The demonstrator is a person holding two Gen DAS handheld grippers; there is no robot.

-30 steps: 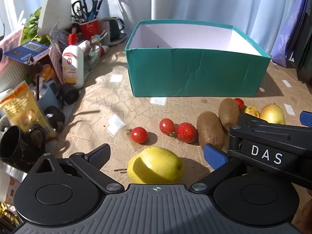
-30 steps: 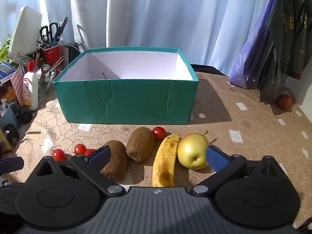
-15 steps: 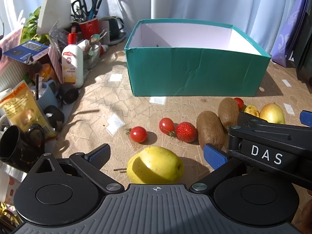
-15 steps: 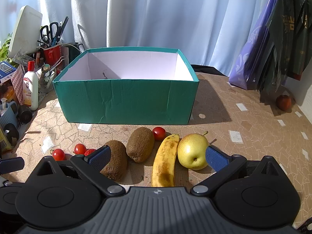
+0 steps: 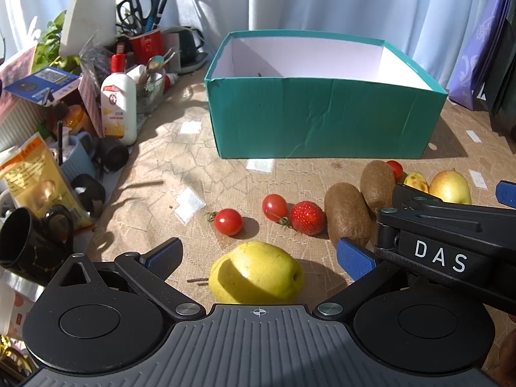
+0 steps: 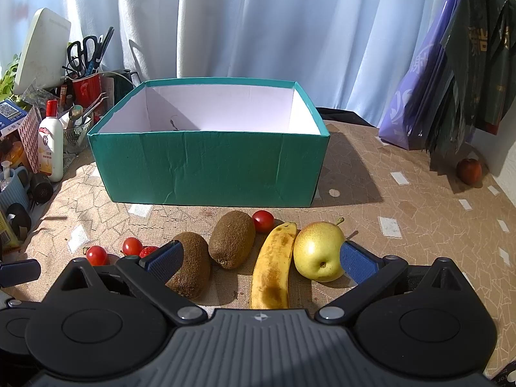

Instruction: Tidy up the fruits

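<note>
A teal box (image 5: 322, 119) (image 6: 209, 167) with a white inside stands open at the back of the table. Fruit lies in front of it. My left gripper (image 5: 259, 259) is open, and a yellow pear (image 5: 256, 272) lies between its fingers, untouched. Beyond are two cherry tomatoes (image 5: 228, 221), a strawberry (image 5: 307, 218) and two kiwis (image 5: 346, 214). My right gripper (image 6: 260, 259) is open over a banana (image 6: 272, 267), with a kiwi (image 6: 190, 266) at its left finger and a yellow pear (image 6: 317, 251) at its right finger. A second kiwi (image 6: 232, 238) and a cherry tomato (image 6: 262, 221) lie further on.
Clutter crowds the left edge: a white bottle (image 5: 118, 106), a red cup of scissors and pens (image 5: 145, 45), black mugs (image 5: 30, 242), packets. A purple bag (image 6: 416, 103) and dark bags stand at the right, with a reddish fruit (image 6: 469, 171) below them. Curtains hang behind.
Both grippers have barely shifted; the fruit and the box lie where they did.
</note>
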